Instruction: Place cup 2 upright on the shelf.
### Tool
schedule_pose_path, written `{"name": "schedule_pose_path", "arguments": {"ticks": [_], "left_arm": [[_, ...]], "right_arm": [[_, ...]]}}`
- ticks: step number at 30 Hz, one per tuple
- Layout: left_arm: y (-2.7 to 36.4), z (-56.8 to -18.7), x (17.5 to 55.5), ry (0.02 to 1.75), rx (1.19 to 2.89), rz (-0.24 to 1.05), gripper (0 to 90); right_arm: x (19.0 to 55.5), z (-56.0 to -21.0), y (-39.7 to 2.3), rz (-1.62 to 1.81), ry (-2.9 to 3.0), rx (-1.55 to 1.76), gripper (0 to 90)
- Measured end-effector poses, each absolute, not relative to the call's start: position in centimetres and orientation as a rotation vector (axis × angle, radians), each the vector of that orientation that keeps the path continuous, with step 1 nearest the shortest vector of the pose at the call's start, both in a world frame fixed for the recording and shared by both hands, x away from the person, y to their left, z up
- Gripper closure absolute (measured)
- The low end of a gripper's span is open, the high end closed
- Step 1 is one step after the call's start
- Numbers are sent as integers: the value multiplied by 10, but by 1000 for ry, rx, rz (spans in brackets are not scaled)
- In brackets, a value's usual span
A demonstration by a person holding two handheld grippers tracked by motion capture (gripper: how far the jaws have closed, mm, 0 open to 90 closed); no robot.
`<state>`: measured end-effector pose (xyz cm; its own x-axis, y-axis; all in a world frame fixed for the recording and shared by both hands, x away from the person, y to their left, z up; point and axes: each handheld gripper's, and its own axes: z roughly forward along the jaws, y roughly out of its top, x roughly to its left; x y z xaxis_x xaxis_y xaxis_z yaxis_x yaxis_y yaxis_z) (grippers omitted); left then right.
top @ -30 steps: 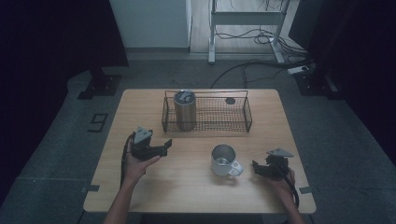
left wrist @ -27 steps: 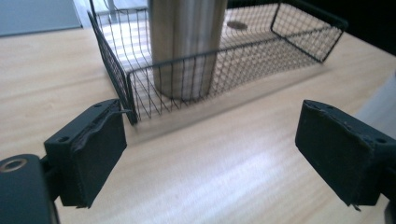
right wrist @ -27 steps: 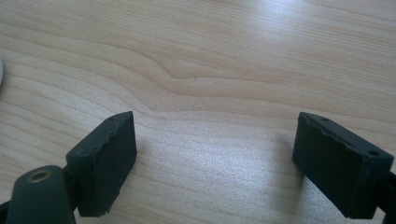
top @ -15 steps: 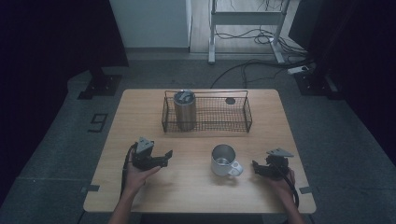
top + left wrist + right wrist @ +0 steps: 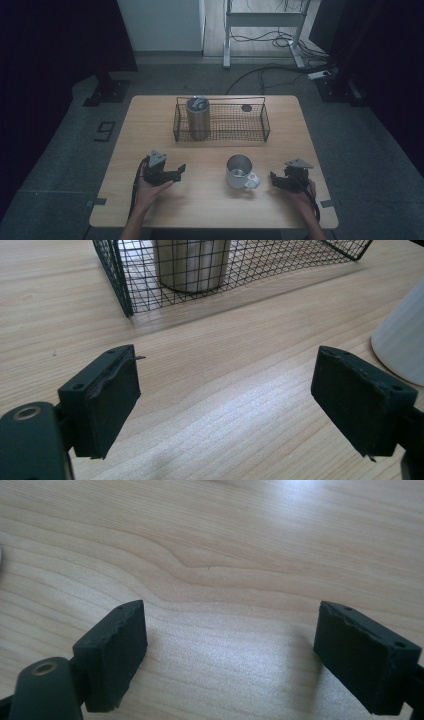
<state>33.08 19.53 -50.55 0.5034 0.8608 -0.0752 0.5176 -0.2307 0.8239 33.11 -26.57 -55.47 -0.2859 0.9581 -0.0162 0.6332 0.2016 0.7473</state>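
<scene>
The white handled metal mug (image 5: 240,172) stands upright and empty-looking on the wooden desk (image 5: 150,120), between the left gripper (image 5: 176,172) and the right gripper (image 5: 273,179). Both grippers' jaws stand apart over bare wood, gripping nothing; the left's have just been closing. Behind the mug, the black wire basket (image 5: 250,122) holds an upright steel tumbler (image 5: 198,117) at its left end.

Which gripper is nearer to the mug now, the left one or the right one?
Right. The right gripper sits just beside the mug, on its handle side. The left gripper is on the mug's other side, with more bare table between them.
</scene>
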Motion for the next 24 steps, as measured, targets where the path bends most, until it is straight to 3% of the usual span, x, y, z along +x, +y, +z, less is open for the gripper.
{"name": "schedule_pose_path", "arguments": {"ticks": [12,24], "left_arm": [[195,-512,330,1137,1913,493,129],[191,-505,331,1082,1894,477,143]], "right_arm": [[321,-530,-265,1065,1927,1445,146],[319,-498,-237,1112,1936,1345,145]]}}
